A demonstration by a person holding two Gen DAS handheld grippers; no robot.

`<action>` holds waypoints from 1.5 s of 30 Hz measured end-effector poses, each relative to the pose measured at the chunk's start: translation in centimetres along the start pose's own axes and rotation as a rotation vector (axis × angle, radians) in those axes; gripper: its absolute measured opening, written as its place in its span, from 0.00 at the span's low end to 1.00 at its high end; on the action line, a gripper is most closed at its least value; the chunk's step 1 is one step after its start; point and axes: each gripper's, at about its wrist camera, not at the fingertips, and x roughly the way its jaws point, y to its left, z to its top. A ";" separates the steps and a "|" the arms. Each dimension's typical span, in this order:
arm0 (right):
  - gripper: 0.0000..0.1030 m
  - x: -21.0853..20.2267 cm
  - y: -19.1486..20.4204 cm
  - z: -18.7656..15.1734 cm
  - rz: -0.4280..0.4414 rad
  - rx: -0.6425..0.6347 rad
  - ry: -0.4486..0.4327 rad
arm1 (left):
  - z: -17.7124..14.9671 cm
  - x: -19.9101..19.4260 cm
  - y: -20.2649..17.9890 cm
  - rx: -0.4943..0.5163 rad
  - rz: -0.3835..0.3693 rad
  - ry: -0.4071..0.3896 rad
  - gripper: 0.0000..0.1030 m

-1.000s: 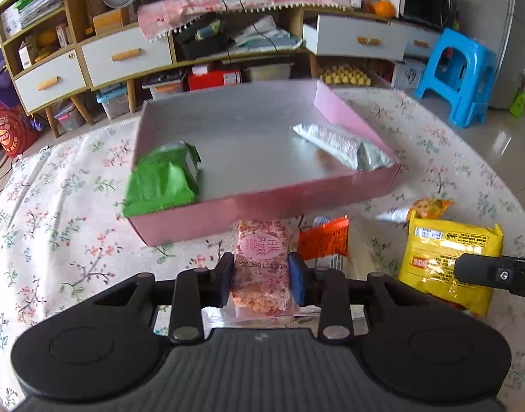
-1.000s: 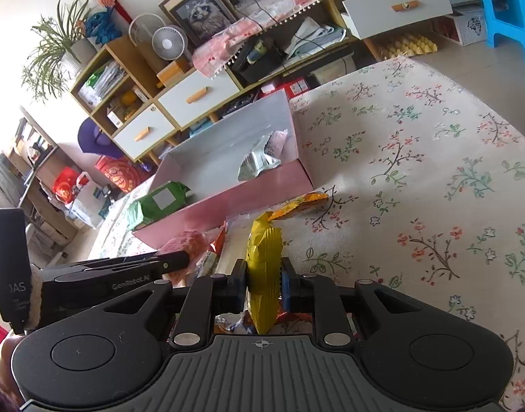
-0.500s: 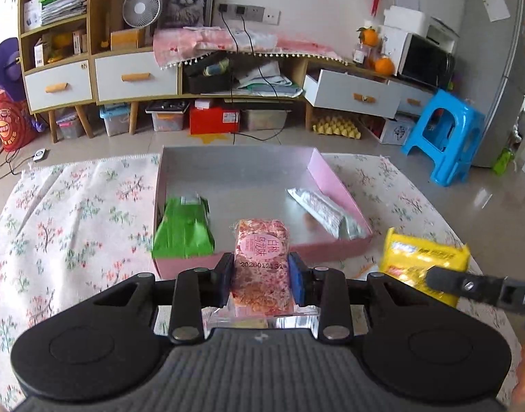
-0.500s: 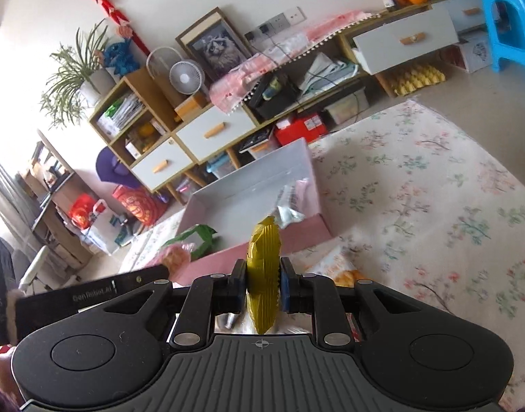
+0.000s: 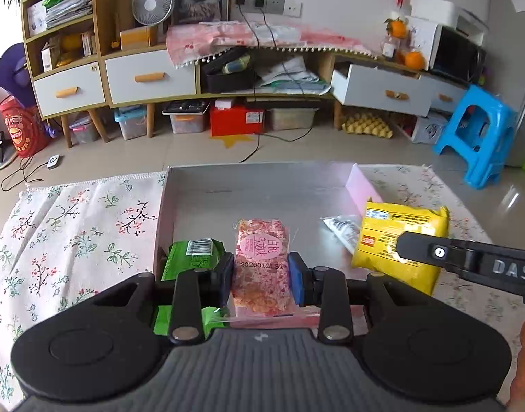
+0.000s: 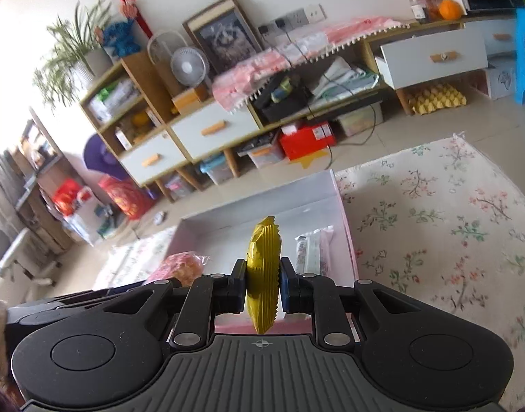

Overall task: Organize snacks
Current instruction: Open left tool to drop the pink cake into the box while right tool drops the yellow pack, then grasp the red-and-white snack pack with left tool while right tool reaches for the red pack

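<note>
A bench covered in a white floral cloth (image 5: 73, 226) fills the lower scene; on it sits one large, shallow pink cardboard box with a silvery grey floor (image 5: 262, 195), open at the top; beyond it stands a long wooden sideboard with white drawers (image 5: 149, 75).

Four snacks are visible, counted: two lie inside the box and two are carried above it. One flat green foil packet (image 5: 194, 250) rests against the box's near left wall; one silver foil wrapper (image 6: 308, 250) lies along its right wall.

The left gripper (image 5: 260, 271) has its fingers closed to a narrow gap on one clear-wrapped pink rice-crisp bar (image 5: 260, 261); the bar's long axis runs straight ahead along the fingers, pointing into the middle of the box. The right gripper (image 6: 262, 288) has its fingers nearly together, pinching one flat yellow plastic packet (image 6: 262, 267) edge-on; in the left view the packet (image 5: 399, 240) hangs over the box's right wall, above the silver wrapper.

Both held snacks sit over the near part of the box, so the open floor lies ahead and below the fingers; the left hand looks closer to free space, between the green packet and the silver wrapper.
</note>
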 end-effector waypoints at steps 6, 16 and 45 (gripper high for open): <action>0.19 3.9 0.7 -0.2 -0.028 -0.060 0.051 | -0.4 1.7 0.0 0.029 0.056 0.021 0.30; 0.23 4.1 0.7 -1.1 -0.038 -0.070 0.070 | -0.7 0.4 -0.7 0.084 0.084 -0.004 0.36; 0.58 -15.0 -5.3 -6.6 -0.094 0.195 0.040 | -5.2 -11.8 0.5 -0.043 -0.059 -0.068 0.83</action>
